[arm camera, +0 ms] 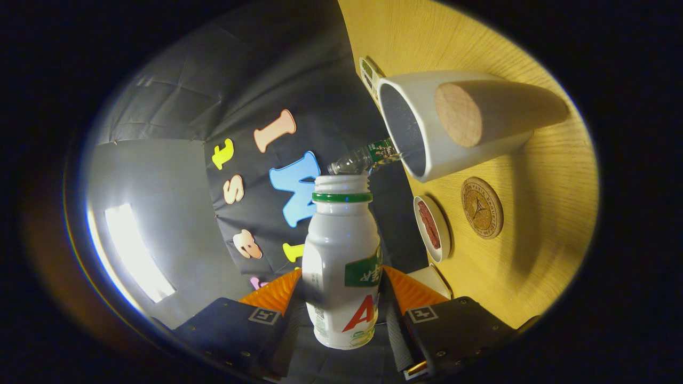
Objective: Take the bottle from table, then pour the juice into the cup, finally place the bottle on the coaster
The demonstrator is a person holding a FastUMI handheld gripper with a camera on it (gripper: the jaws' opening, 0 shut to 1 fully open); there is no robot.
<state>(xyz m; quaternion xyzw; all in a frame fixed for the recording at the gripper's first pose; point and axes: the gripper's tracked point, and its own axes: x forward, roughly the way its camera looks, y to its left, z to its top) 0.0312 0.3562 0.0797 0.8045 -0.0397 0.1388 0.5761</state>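
Already the fingers (341, 298) clamp the uncapped bottle (341, 266) at centre frame, lifted and tilted toward the cup (421, 101) at upper right, so pouring seems under way, and the coaster (482, 207) on the counter (533, 224) waits bare.

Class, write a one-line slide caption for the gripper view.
Tongs grip the white bottle, tipped toward the cup.

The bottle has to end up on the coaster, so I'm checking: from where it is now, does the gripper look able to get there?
Probably yes. The gripper is shut on the white bottle, and the cork coaster lies bare on the table, with the cup and a small dish beside it.
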